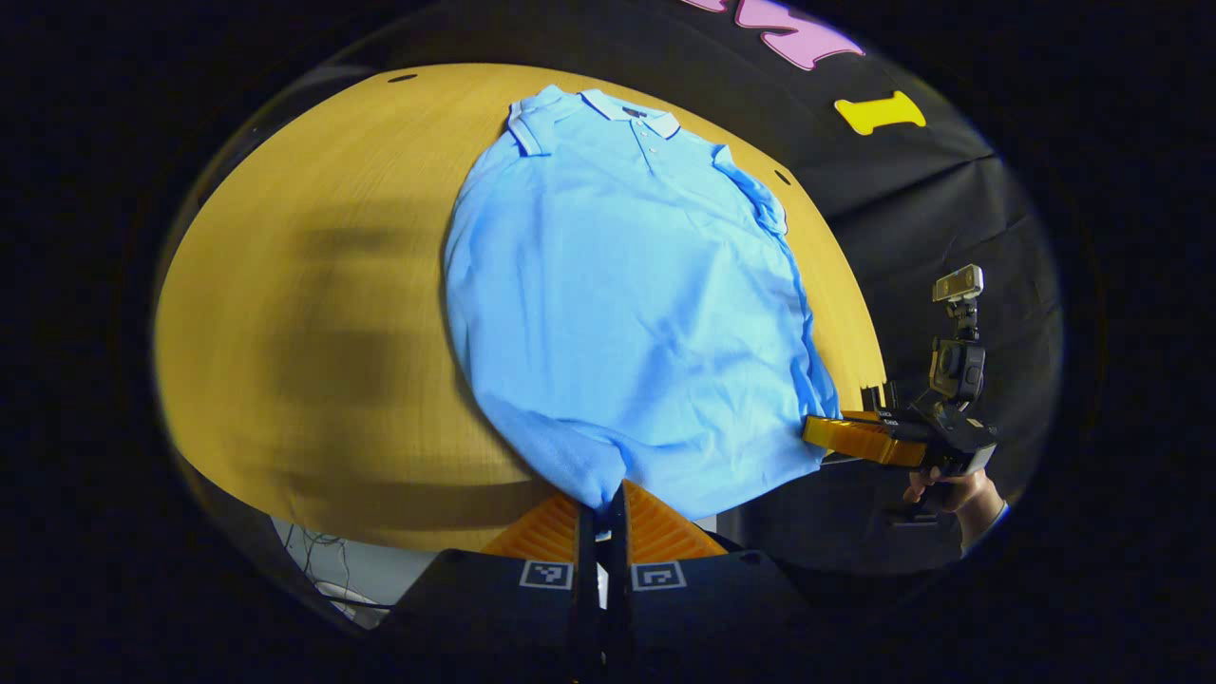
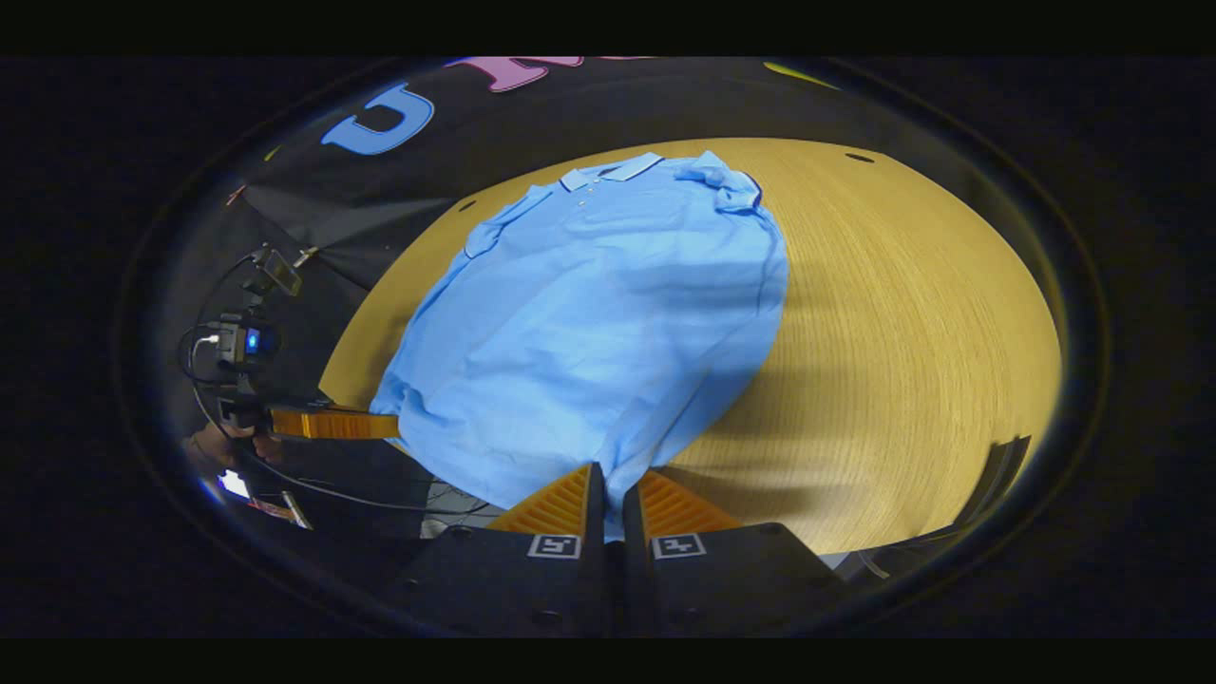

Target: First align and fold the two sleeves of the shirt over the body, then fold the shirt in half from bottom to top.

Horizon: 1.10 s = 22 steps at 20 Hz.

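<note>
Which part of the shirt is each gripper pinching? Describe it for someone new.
On the wooden table lies a light blue polo shirt, collar at the far end. The left gripper and right gripper each pinch a corner of the near hem, opposite the collar.

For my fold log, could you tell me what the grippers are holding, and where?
Both grippers, left and right, pinch the blue shirt at its bottom hem, one near each corner.

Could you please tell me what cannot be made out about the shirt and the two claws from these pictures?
- Left gripper view: the hem corner of the shirt is hidden between the left claw fingers.
- Right gripper view: the other hem corner is hidden in the right claw.
- Both views: the folded-in sleeve ends are too small and creased to judge alignment.
- Left gripper view: the table at left is smeared by blur and shadow.
</note>
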{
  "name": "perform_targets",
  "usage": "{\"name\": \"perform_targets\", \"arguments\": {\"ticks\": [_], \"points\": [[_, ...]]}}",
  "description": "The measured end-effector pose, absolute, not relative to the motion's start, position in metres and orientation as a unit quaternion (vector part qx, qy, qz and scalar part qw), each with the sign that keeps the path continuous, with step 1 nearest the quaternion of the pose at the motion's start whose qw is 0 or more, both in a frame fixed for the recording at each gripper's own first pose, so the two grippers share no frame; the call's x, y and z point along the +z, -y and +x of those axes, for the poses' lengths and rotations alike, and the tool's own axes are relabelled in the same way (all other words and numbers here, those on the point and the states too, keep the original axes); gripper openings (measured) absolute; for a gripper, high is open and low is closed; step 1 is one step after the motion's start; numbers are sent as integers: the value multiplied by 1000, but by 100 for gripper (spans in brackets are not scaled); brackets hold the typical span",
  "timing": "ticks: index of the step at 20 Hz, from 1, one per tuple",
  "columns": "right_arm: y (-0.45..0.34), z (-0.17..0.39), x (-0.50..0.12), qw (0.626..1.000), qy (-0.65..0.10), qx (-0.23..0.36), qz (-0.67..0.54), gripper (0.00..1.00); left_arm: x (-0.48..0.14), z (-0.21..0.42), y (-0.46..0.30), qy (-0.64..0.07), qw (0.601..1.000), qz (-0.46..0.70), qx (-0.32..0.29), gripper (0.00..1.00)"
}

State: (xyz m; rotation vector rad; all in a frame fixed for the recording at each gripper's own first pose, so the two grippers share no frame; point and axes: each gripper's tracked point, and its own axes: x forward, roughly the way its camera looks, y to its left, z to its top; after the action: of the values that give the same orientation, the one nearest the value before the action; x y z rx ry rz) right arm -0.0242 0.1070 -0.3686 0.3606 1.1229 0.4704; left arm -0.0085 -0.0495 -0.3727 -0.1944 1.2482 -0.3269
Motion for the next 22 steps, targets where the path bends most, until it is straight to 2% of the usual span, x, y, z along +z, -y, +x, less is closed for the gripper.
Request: {"name": "perform_targets", "arguments": {"ticks": [1,2,9,12,17,19,20,21,22], "points": [[-109,-20,-361,808,-512,229,177,19,-367,-3,49,-572,801,-84,-158,7],[-111,-14,-353,813,-498,239,185,12,-361,2,48,-561,808,-76,-165,7],[-111,63,-288,855,-388,265,222,12,-294,78,57,-454,867,-53,-199,7],[-94,123,-253,882,-337,255,207,12,-265,128,58,-422,884,-48,-197,7],[-76,239,-190,920,-255,244,173,12,-211,246,65,-351,917,-43,-183,7],[-72,289,-183,931,-236,234,151,13,-203,289,69,-338,923,-51,-175,7],[-73,313,-185,933,-233,233,144,7,-207,314,67,-335,926,-44,-168,7],[-74,334,-191,934,-236,227,140,19,-212,338,67,-335,927,-34,-164,7],[-75,353,-199,934,-240,225,138,13,-218,358,67,-339,928,-25,-156,7]]}}
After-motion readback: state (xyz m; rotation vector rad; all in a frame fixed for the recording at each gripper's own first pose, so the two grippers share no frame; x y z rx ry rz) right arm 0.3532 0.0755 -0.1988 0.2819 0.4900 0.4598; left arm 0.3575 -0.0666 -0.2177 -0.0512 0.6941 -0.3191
